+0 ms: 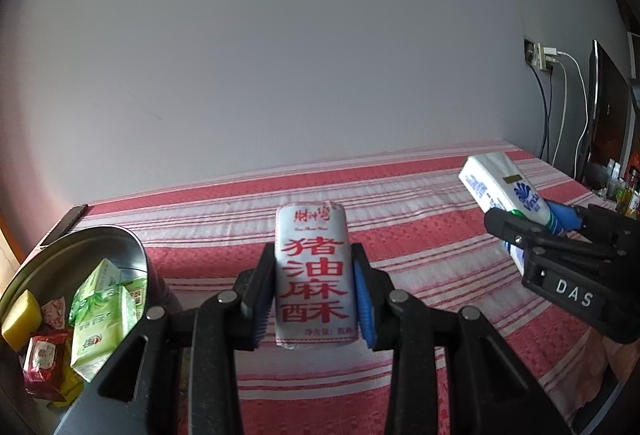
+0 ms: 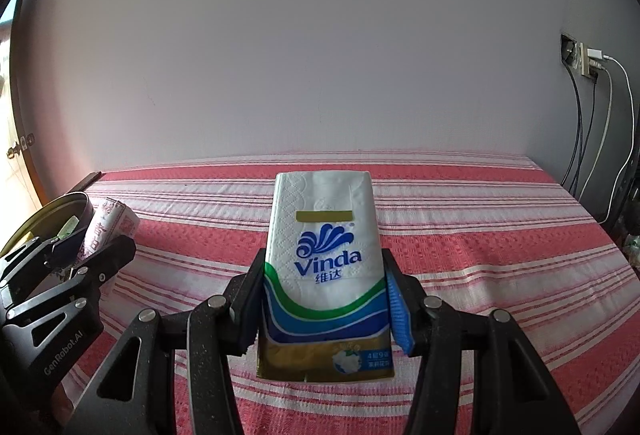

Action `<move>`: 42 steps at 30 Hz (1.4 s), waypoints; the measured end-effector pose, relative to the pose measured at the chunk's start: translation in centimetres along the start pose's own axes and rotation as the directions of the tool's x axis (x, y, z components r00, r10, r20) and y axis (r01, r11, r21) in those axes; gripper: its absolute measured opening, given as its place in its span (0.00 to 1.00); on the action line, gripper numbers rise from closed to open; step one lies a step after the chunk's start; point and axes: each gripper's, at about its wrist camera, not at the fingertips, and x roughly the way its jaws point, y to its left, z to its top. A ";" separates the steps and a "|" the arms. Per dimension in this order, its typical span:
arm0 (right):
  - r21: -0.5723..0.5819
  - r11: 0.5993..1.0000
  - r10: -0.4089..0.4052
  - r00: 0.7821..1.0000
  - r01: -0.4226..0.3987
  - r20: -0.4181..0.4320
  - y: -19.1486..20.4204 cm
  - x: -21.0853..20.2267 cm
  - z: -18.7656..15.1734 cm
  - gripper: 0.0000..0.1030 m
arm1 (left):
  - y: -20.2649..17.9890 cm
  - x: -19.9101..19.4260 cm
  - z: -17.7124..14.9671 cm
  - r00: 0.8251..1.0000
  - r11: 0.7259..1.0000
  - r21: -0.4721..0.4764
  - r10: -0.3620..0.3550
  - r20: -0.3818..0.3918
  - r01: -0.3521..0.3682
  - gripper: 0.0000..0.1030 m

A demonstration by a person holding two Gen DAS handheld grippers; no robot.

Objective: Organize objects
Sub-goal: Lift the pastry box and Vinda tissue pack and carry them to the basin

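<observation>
Left gripper (image 1: pixel 314 291): jaws clamped on a white snack packet (image 1: pixel 314 275) with red Chinese characters, held upright at frame centre above the red-and-white striped cloth (image 1: pixel 420 259). Round metal tin (image 1: pixel 132 255) at lower left of the left wrist view, holding green packets (image 1: pixel 104 299), a yellow block (image 1: pixel 20 317) and red-wrapped sweets (image 1: pixel 42 363). Right gripper (image 2: pixel 324 303): jaws clamped on a Vinda tissue pack (image 2: pixel 324 255), upright at frame centre. Wall socket with cables (image 2: pixel 588 63) at upper right.
</observation>
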 end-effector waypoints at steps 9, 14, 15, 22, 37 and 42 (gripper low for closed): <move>-0.008 1.000 -0.014 0.998 0.014 0.063 0.3 -1.3 -0.4 0.53 | 0.4 -1.0 -0.3 0.999 1.000 -0.016 0.007 0.037 -0.007 0.33; -0.010 1.000 -0.020 0.997 0.021 0.079 0.6 -1.7 -0.3 0.53 | 0.4 -1.4 -0.4 0.998 1.000 -0.020 0.014 0.055 -0.013 0.33; -0.009 1.000 -0.021 0.996 0.022 0.084 0.6 -1.8 -0.4 0.53 | 0.4 -1.5 -0.5 0.998 1.000 -0.021 0.015 0.060 -0.014 0.33; -0.015 0.999 -0.029 0.992 0.031 0.119 1.1 -2.7 -0.6 0.53 | 0.4 -1.9 -0.5 0.997 1.000 -0.023 0.023 0.077 -0.021 0.33; -0.027 0.999 -0.029 0.984 0.035 0.173 2.1 -4.3 -1.2 0.53 | 1.1 -2.9 -0.8 0.994 0.999 -0.035 0.026 0.107 -0.022 0.33; -0.046 0.998 -0.035 0.982 0.045 0.186 3.1 -4.9 -1.4 0.53 | 1.2 -3.2 -0.9 0.993 0.999 -0.036 0.028 0.116 -0.024 0.33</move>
